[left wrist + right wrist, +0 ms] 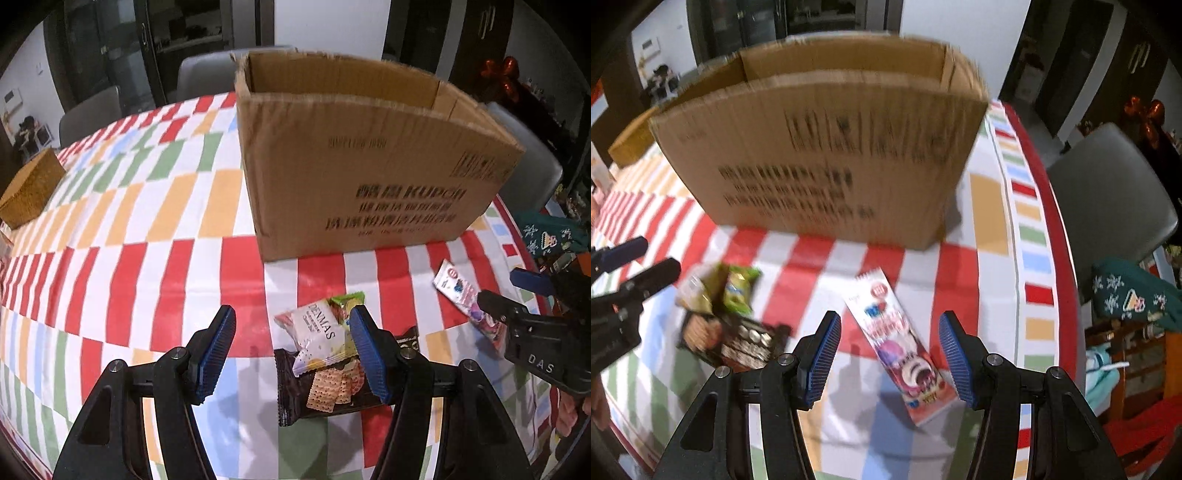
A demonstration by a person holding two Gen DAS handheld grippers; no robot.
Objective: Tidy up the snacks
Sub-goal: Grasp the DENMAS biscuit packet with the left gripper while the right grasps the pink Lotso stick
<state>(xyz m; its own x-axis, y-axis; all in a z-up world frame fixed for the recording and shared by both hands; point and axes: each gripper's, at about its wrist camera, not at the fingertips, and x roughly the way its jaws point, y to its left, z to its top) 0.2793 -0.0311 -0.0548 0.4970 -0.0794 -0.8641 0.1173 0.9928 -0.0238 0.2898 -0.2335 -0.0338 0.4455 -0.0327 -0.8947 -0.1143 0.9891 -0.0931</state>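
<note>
The table [147, 221] wears a white cloth chequered in red, orange, green and pale blue blocks, with a solid red band along its edge, and on it the cardboard box [369, 166] is plain brown with dark printed lettering, while the woven basket [31, 192] is golden tan. The snacks show a white packet [321, 339] with dark lettering, a green packet [349, 302], a dark brown cracker bag [325, 391] picturing pale crackers, and a pink-and-white packet [905, 347] with purple and red cartoon prints. Both tongs, left [291, 354] and right [890, 354], are black with ribbed blue pads [218, 350], and a teal cloth [1134, 299] carries white snowflakes.
</note>
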